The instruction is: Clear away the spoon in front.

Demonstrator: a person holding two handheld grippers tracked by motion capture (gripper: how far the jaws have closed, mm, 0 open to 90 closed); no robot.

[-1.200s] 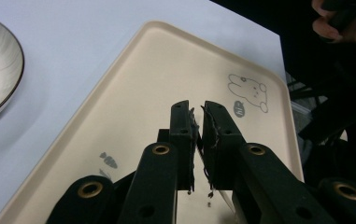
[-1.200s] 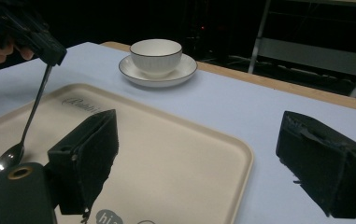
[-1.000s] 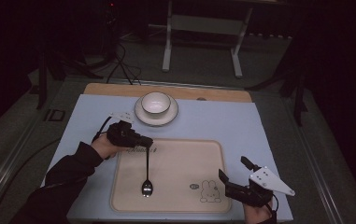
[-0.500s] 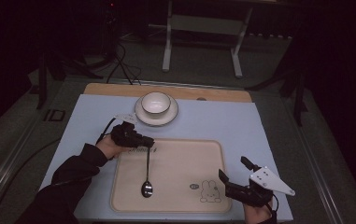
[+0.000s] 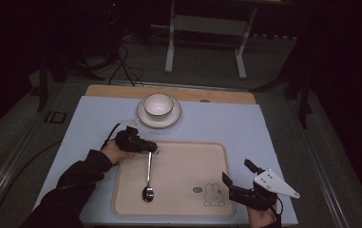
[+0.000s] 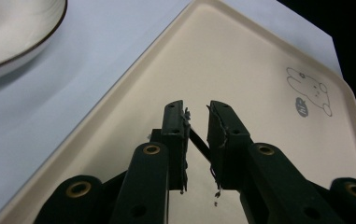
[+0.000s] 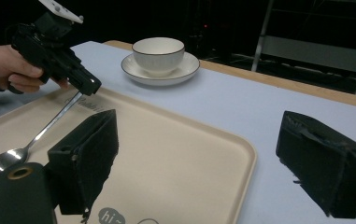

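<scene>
Left gripper view — jaws hide spoon (image 6: 199, 140) handle.

Dark room; grey floor (image 5: 207, 61) showing dimly. White metal stand (image 5: 206, 24) standing at 12 o'clock, cables (image 5: 121, 64) trailing at 11, possibly power leads.

My grippers: left (image 5: 151, 147) black with black cable, brass-ringed screws; right (image 5: 234, 177) black, grey triangular plate on top. Dark sleeve (image 5: 69, 190).

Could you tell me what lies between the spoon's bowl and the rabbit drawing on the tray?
Nothing: in the high view, bare tray separates the spoon from the rabbit drawing.
</scene>
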